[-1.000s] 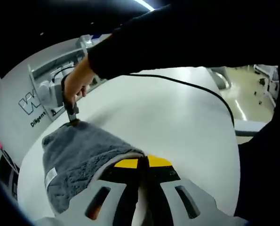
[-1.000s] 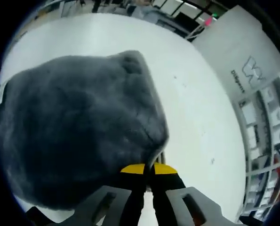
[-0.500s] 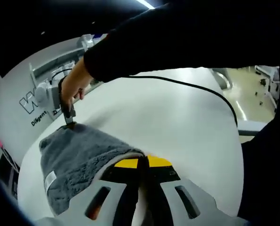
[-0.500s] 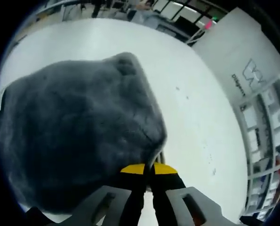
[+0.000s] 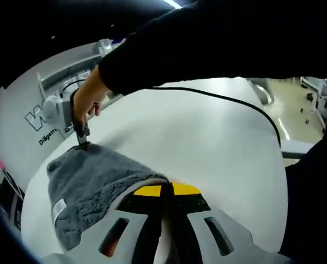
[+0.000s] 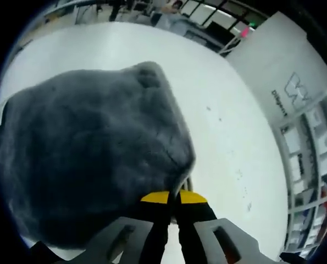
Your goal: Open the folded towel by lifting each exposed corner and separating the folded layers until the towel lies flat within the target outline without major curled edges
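Both tongs clamped on corners of the fluffy grey microfibre towel: left gripper at 6 o'clock, right gripper at 10, tensioning layers apart.

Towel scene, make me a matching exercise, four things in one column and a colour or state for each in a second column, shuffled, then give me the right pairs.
Column one:
1. towel
2. table
3. left gripper
4. cable

Column two:
A. black, running across the table from the person's sleeve
B. grey and fluffy, its corners pinched at two points
C. white, bare surface
D. yellow-tipped jaws shut on a towel edge

Right pairs: 1-B, 2-C, 3-D, 4-A. The right gripper is likewise shut on the towel, at its other corner.
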`<move>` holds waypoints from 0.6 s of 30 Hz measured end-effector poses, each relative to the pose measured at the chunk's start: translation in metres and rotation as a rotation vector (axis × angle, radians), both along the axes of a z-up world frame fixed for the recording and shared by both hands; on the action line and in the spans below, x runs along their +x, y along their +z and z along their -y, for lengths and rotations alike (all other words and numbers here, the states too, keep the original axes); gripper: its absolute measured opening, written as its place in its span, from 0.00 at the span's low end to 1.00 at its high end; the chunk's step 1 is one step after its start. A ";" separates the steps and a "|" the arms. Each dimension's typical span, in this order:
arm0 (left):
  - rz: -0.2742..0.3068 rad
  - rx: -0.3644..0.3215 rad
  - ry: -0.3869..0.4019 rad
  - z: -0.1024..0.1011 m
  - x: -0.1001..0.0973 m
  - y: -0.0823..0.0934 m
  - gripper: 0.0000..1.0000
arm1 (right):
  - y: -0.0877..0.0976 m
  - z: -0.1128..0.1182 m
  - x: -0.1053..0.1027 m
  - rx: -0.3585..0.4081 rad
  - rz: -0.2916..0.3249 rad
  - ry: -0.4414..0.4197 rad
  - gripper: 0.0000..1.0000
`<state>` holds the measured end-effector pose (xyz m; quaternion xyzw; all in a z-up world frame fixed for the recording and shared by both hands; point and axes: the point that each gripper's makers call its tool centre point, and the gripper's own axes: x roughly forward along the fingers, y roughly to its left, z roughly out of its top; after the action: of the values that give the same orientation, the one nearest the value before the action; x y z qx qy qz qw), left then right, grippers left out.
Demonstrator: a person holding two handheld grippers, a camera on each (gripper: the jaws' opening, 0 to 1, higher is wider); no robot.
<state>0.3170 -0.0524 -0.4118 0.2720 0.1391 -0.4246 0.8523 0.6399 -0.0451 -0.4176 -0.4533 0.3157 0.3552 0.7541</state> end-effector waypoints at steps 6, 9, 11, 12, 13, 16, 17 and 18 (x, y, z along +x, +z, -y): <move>0.002 -0.002 0.000 0.000 0.000 0.000 0.02 | -0.001 -0.003 -0.005 -0.065 0.004 0.031 0.00; 0.002 -0.011 0.001 0.000 0.001 0.000 0.02 | -0.001 -0.005 -0.002 -0.074 0.013 0.048 0.00; 0.002 -0.013 0.002 0.000 0.002 0.000 0.02 | 0.000 -0.006 -0.002 -0.066 0.013 0.044 0.00; 0.002 -0.014 0.002 0.000 0.002 0.000 0.02 | -0.001 -0.006 -0.003 -0.066 0.012 0.043 0.00; 0.003 -0.014 0.001 0.000 0.002 0.000 0.02 | 0.000 -0.006 -0.003 -0.064 0.013 0.044 0.00; 0.002 -0.015 0.002 0.000 0.002 0.000 0.02 | 0.000 -0.006 -0.004 -0.053 0.013 0.044 0.00; 0.001 -0.016 0.001 0.000 0.002 0.001 0.02 | 0.000 -0.006 -0.004 -0.045 0.012 0.044 0.00; -0.002 -0.017 0.002 0.000 0.002 0.001 0.02 | 0.000 -0.006 -0.004 -0.041 0.011 0.044 0.00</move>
<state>0.3189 -0.0527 -0.4112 0.2641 0.1363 -0.4253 0.8549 0.6358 -0.0391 -0.4176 -0.4774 0.3086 0.3625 0.7385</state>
